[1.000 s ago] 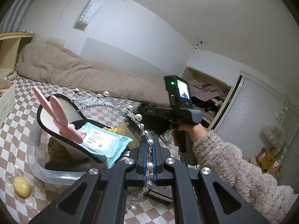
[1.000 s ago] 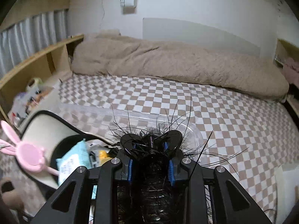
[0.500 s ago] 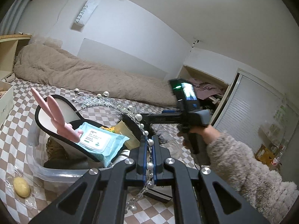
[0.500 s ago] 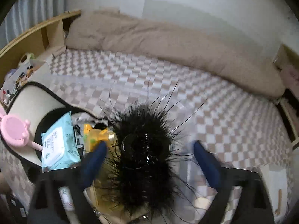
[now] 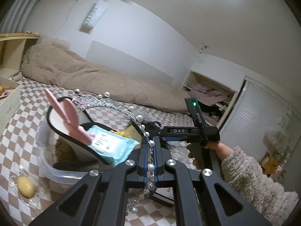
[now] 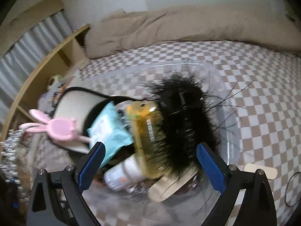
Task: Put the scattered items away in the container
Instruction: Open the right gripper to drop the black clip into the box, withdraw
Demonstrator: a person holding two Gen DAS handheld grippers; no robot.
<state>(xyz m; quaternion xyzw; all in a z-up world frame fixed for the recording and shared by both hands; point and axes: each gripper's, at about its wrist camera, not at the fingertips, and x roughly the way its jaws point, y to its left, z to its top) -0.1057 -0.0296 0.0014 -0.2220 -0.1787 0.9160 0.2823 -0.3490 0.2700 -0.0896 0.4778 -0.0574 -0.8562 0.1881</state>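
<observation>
In clear container (image 6: 223, 86): 1 black furry clip (image 6: 180, 124), 1 wipes pack (image 6: 107, 130), 1 pink bunny mirror (image 6: 60, 128), 1 white bottle (image 6: 122, 173). Outside: 1 pearl tiara (image 5: 105, 101).

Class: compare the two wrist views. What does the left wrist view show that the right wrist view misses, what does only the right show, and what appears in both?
Only the left: the yellow lump in plastic, the sleeve, and the left gripper shut on the pearl chain. Only the right: the white bottle and the wooden stick. Both: the bin, the wipes pack, the pink bunny and the black fluffy clip.
</observation>
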